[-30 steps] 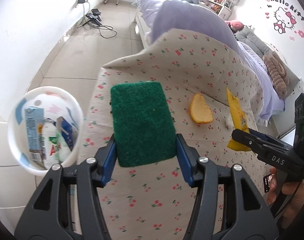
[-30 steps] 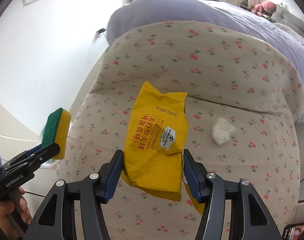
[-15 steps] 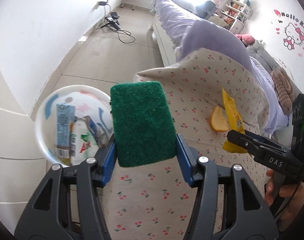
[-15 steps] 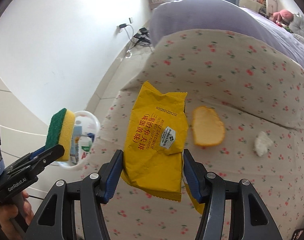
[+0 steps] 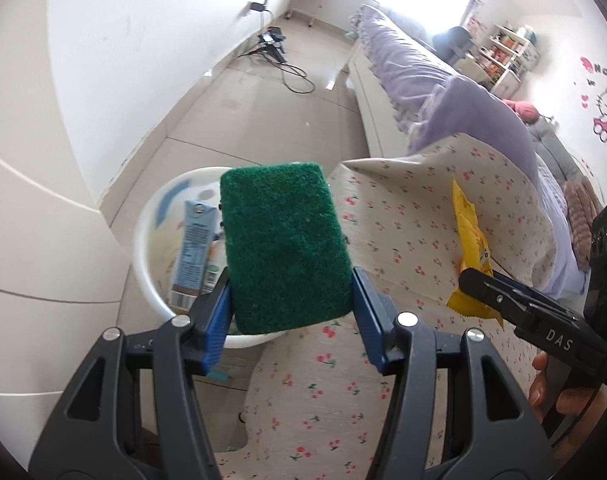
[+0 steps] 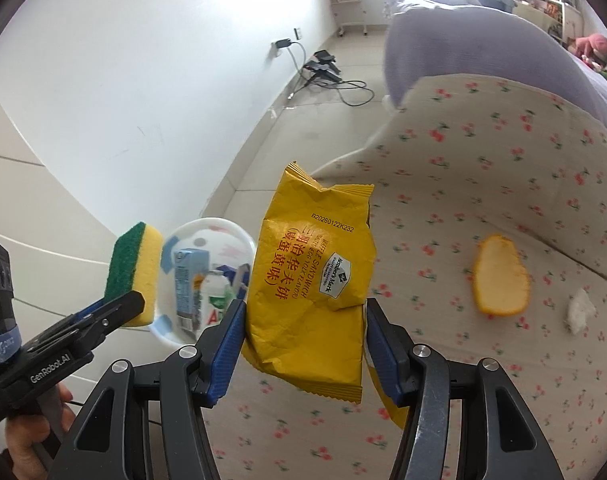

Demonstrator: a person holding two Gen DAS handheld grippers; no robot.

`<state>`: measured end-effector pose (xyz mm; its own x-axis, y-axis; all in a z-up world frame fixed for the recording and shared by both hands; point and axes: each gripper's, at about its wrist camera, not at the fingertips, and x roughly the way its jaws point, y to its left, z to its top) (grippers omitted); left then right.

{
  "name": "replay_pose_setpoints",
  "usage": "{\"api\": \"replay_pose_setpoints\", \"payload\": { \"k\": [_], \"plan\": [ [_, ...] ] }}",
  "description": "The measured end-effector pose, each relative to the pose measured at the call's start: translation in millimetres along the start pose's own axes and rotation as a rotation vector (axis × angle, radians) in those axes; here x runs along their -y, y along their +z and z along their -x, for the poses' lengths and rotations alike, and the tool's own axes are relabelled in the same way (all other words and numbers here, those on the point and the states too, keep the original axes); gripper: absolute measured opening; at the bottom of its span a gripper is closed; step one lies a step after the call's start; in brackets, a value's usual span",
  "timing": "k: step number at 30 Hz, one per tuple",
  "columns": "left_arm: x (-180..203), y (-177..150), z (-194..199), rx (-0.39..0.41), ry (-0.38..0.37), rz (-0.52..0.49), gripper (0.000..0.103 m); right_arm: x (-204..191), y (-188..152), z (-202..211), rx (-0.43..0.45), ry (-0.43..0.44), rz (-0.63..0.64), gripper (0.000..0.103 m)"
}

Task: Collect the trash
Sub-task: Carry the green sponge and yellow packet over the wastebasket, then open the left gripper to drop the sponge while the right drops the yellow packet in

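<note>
My left gripper [image 5: 289, 300] is shut on a green and yellow sponge [image 5: 283, 244] and holds it over the near rim of a white trash bin [image 5: 151, 248] on the floor. The sponge also shows in the right wrist view [image 6: 137, 268]. My right gripper [image 6: 305, 332] is shut on a yellow snack wrapper [image 6: 315, 280], held above the cherry-print cloth [image 6: 483, 184], right of the bin [image 6: 207, 236]. The wrapper shows edge-on in the left wrist view [image 5: 469, 248]. An orange peel [image 6: 501, 280] and a crumpled white tissue [image 6: 579, 308] lie on the cloth.
The bin holds a blue drink carton [image 5: 193, 248] and other packaging. A white wall [image 5: 103, 60] runs along the left. Cables and a power strip [image 5: 279, 52] lie on the tiled floor. A purple-covered bed [image 5: 463, 92] lies behind the cloth.
Both grippers have swung left toward the bin, still holding the sponge and the wrapper. The bin now lies under the sponge, and the peel and tissue have shifted to the right.
</note>
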<state>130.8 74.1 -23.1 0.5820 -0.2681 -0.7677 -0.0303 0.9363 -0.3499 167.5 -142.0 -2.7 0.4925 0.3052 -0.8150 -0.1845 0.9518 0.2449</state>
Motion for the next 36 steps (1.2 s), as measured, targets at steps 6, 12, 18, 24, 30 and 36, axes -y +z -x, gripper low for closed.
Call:
{"api": "replay_pose_setpoints", "payload": {
  "k": [6,12,18,24,30,36],
  "plan": [
    [-19,4,-4,0.017,0.047,0.04,0.074,-21,5,-16,-0.008,0.026,0.013,0.059],
    [-40,5,5,0.025,0.176,0.096,0.1,-42,9,-33,-0.019,0.045,0.028,0.059],
    [-57,2,18,0.031,0.231,0.112,0.102,-61,12,-53,-0.032,0.06,0.05,0.06],
    [-78,-1,30,0.033,0.246,0.144,0.102,-77,15,-73,-0.048,0.086,0.063,0.06],
    [-89,-2,38,0.038,0.253,0.168,0.102,-93,16,-88,-0.04,0.117,0.086,0.065],
    [-89,0,44,0.063,0.239,0.181,0.102,-96,10,-86,-0.02,0.113,0.085,0.103]
  ]
}}
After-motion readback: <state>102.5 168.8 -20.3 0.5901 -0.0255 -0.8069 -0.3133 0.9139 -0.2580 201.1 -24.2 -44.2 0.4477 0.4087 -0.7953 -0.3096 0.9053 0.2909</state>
